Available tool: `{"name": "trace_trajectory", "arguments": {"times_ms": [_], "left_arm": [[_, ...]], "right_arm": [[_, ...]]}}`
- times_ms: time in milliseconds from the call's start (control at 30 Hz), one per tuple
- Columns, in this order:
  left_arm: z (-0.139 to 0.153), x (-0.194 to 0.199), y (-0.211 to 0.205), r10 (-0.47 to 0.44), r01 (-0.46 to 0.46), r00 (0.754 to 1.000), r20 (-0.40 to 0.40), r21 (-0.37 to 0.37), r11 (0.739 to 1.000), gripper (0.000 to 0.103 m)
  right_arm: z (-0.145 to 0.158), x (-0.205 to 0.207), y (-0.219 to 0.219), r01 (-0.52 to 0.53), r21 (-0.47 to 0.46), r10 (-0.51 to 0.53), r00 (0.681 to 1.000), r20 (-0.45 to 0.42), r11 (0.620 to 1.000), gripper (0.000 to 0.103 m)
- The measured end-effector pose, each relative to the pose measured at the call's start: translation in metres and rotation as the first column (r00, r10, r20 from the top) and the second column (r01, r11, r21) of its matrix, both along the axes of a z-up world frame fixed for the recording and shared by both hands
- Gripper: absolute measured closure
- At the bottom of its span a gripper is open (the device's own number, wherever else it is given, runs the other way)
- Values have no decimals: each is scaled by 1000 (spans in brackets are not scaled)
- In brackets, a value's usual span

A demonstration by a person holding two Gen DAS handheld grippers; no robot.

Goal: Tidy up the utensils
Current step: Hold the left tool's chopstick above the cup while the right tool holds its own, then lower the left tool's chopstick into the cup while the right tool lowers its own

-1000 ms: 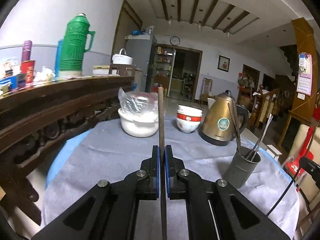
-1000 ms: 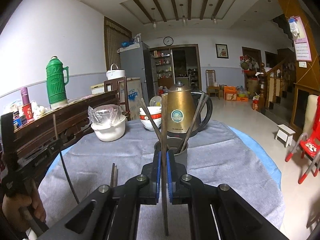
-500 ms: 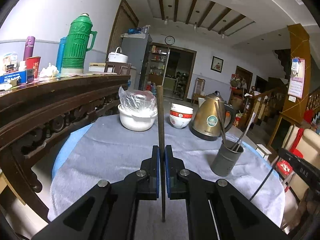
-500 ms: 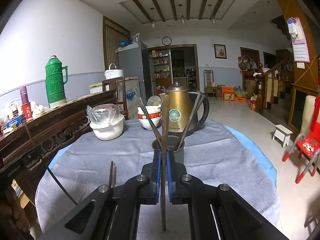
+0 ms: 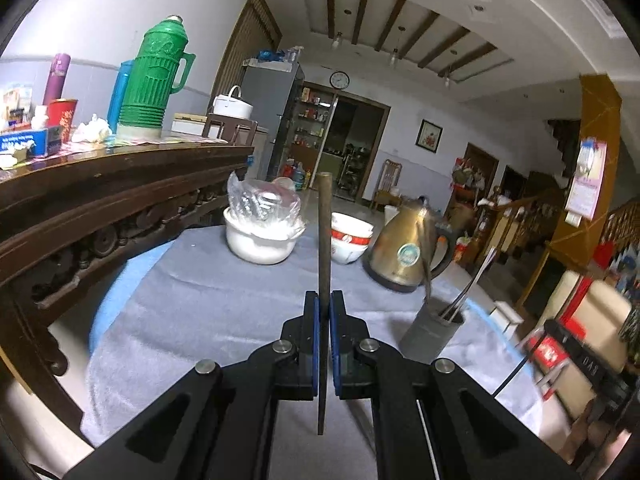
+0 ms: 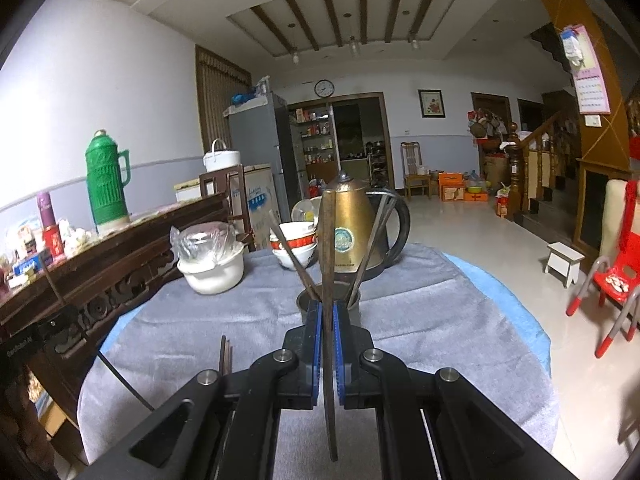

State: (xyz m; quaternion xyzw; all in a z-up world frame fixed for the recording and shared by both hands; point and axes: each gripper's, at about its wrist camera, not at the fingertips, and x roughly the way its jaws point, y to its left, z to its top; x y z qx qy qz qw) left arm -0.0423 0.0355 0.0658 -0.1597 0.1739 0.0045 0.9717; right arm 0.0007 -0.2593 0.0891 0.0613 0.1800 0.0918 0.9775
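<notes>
My left gripper (image 5: 325, 305) is shut on a dark chopstick (image 5: 324, 232) that stands upright between its blue pads. A grey utensil cup (image 5: 431, 338) with several sticks in it stands on the grey cloth to its right. In the right wrist view my right gripper (image 6: 328, 316) is shut on another chopstick (image 6: 329, 240), also upright. The cup (image 6: 304, 303) sits just beyond its fingertips, mostly hidden, with chopsticks (image 6: 372, 248) leaning out. A few more chopsticks (image 6: 226, 354) lie on the cloth at the left.
On the round table (image 6: 440, 320) stand a brass kettle (image 5: 402, 252), stacked red-and-white bowls (image 5: 352, 236) and a white bowl covered with plastic (image 5: 260, 236). A dark wooden sideboard (image 5: 100, 200) with a green thermos (image 5: 154, 80) runs along the left. Red chairs (image 6: 616, 280) stand at the right.
The left gripper has risen and rolled a little with its chopstick, so the cup sits nearer the middle of its view. The right gripper has held still over the cup.
</notes>
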Motion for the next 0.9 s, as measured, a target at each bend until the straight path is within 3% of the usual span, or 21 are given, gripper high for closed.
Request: {"name": "trace_trajectory", "arguments": {"times_ms": [100,267,533,600,900], "left_arm": [[11,4,2,-2,3,1000,28,-24,1000,98],[14,5,-1,8,-9,999,54,12,1000,98],[-21,13,-3,11,-7,998,-54,64,998,98],[-22,12,-3,16,-12,999,-48,78,997,98],[33,31,-18,-71,70,995,67,8,997,98]], "right_arm": [[7,-1,-7,15,24,-15,1000,10,1000,97],[7,-2,-9,23,28,-23,1000,16,999,97],[-15,-1,-6,17,15,-17,999,-38,1000,97],[-14,2,-8,16,20,-15,999,-45,1000,97],[37,16,-21,26,53,-31,995,93,998,97]]}}
